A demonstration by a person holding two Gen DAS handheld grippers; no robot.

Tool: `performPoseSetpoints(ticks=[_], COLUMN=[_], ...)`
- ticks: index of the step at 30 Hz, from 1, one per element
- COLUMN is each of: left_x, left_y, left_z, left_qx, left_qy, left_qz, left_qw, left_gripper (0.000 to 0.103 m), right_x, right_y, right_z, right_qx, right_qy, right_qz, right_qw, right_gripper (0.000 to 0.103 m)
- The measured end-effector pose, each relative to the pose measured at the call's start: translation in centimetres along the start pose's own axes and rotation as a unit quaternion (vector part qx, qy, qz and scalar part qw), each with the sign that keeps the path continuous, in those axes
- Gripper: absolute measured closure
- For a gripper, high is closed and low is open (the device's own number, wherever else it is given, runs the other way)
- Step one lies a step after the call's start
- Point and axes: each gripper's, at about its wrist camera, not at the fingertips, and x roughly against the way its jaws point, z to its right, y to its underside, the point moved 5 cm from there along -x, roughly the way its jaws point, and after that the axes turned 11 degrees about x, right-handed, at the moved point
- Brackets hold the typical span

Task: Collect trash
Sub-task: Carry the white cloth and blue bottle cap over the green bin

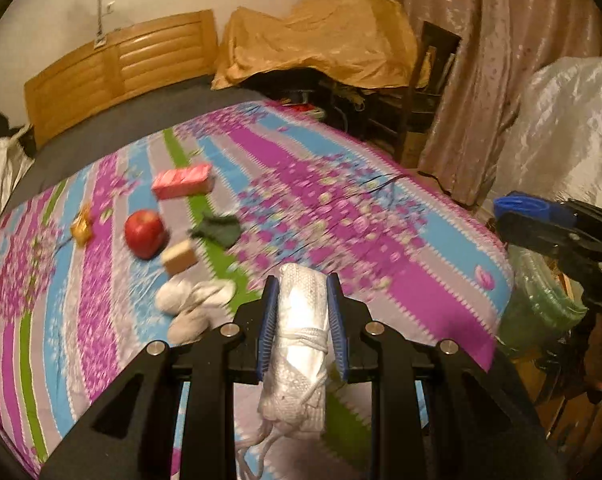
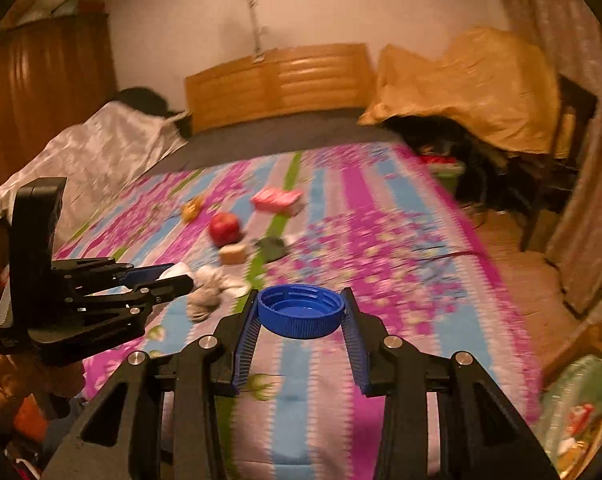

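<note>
**Inspector:** Which step is in hand?

**Assessor:** Carrying, in my judgement. Both grippers are loaded and held above the bed (image 1: 381, 216), so the pick-ups look done and the drop is not yet made. The next move calls for bringing each load over the green-lined bin (image 1: 541, 304) at the near right corner of the bed, then parting the jaws above its mouth.

**Inspector:** Left to right, the grippers?

**Assessor:** The left gripper (image 1: 302, 304) is nearly together, its blue pads clamped on a white wrapped packet (image 1: 299, 336) that stands upright between them, a cord trailing below. The right gripper (image 2: 301, 312) stands moderately apart, its pads pressed on either side of a blue bottle cap (image 2: 301, 312), open face up.

**Inspector:** What remains on the bed?

**Assessor:** Far left, a gold wrapper (image 1: 81, 228); then a red apple (image 1: 145, 234), a pink box (image 1: 183, 181), a tan block (image 1: 179, 262), a dark green scrap (image 1: 217, 232), and nearer, pale socks (image 1: 193, 304). Which count as trash I cannot tell.
</note>
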Motion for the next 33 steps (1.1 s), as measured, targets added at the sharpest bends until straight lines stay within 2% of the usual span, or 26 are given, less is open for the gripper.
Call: performPoseSetpoints(ticks=[9,15,26,33], left_x=[-0.4,-0.9,-2.6,-3.8], left_y=[-3.0,-4.1,-3.7,-2.5], left_z=[9.7,17.0,29.8,37.2], left_qx=[-0.067,-0.12,-0.208,-0.256], left_qy=[0.037,0.072,0.128,0.163], left_qz=[0.016,0.024,0.023,0.014], left_qw=[0.9969,0.9899,0.9695,0.9526], left_gripper=[0.08,0.08,0.08,0.08], right_x=[7.6,12.8,21.1,25.4], right_y=[0.5,2.0,7.6,12.0], right_z=[9.0,14.6,24.4,29.7], right_qx=[-0.032,-0.049,-0.106,-0.147], right_qy=[0.091,0.15,0.239,0.296], right_qz=[0.035,0.041,0.028,0.012], right_qw=[0.995,0.987,0.965,0.944], right_gripper=[0.062,0.062,0.062,0.062])
